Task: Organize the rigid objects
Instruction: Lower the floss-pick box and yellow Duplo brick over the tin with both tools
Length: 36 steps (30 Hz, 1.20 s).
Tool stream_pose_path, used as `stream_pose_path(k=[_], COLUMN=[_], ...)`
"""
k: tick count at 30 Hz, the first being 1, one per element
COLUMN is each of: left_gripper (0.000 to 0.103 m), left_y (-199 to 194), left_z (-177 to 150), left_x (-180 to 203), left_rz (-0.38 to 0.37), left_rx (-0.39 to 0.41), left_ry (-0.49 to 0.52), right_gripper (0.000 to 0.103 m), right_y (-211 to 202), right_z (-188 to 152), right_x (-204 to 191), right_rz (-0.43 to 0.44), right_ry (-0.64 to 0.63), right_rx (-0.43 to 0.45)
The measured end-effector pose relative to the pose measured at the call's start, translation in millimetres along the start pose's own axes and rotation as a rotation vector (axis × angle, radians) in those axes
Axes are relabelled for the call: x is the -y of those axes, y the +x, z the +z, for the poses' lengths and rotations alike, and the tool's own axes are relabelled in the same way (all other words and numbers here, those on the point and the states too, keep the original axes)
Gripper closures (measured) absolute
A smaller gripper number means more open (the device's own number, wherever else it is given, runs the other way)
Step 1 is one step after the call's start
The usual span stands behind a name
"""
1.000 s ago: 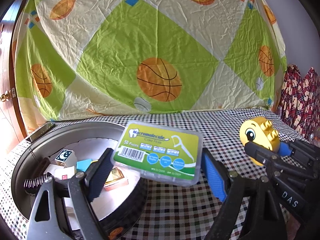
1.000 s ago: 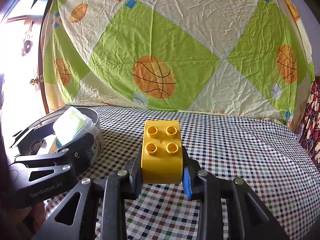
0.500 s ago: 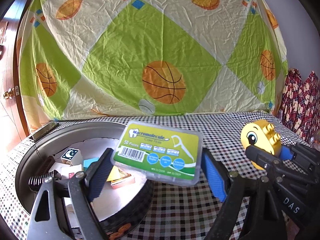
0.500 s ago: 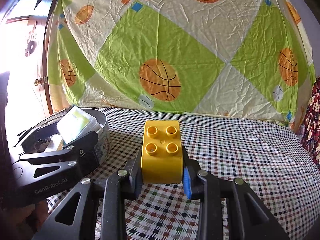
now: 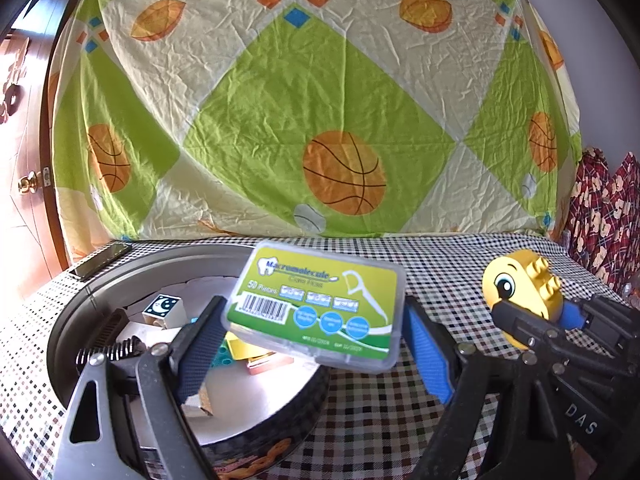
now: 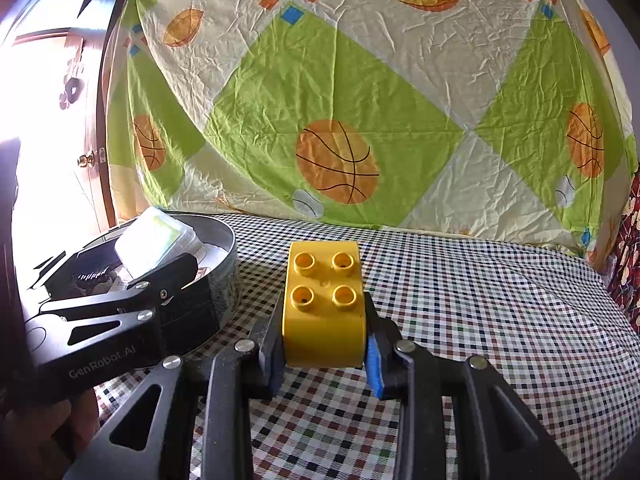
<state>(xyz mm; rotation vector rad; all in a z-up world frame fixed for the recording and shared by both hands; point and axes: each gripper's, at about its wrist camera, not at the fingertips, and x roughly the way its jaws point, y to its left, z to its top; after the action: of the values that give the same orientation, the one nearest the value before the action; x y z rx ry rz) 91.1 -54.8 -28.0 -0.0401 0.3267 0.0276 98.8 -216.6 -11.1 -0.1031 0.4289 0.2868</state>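
- Gripping a clear plastic dental-floss box with a green label [image 5: 316, 312], the left gripper [image 5: 312, 344] has its jaws spread wide, pads against the box's ends.
- Below and left of it sits a round metal tin [image 5: 80, 304] holding small blocks.
- Right gripper [image 6: 324, 344] is clamped narrowly on a yellow studded toy brick [image 6: 324, 304], over the checked tablecloth [image 6: 480, 304].

Support surface: table under a small-check cloth [image 6: 460, 292], white ground with dark, red and green squares. Landmark: round, shallow metal tin [image 5: 120, 280] with dark printed outer wall, sitting directly on the cloth at its left end. A flat dark rectangular slab [image 5: 100, 260], possibly a phone, lies on the cloth just behind the tin's far-left rim. To the tin's right the cloth shows only its check pattern.
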Motion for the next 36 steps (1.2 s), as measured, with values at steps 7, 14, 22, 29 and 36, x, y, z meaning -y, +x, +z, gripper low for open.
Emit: stream_pose_path(k=[7,14,22,29,36], left_gripper=[0.017,0.017,0.017,0.017,0.017], left_y=[-6,-9,-10,-12,-16], left_z=[0,-1,-2,-2,-3], left_x=[-8,-15,-24,-36,-45], left_rz=[0.018,0.030,0.043,0.061,0.069], left_rx=[0.017,0.027,0.027,0.021,0.024], left_ry=[-0.009,-0.017,-0.027,-0.038,-0.045], right_gripper=[0.069,0.069,0.069,0.069,0.069], right_y=[0,5,9,14,19], right_z=[0,1,2,2,3], right_x=[-11,-22,-33,-39,-50], right_rz=[0.017,0.036,0.047,0.059,0.076], right_ry=[-0.012,-0.024,-0.027,-0.034,-0.046], right_rx=[-0.002,-0.009,-0.001,-0.008,-0.013])
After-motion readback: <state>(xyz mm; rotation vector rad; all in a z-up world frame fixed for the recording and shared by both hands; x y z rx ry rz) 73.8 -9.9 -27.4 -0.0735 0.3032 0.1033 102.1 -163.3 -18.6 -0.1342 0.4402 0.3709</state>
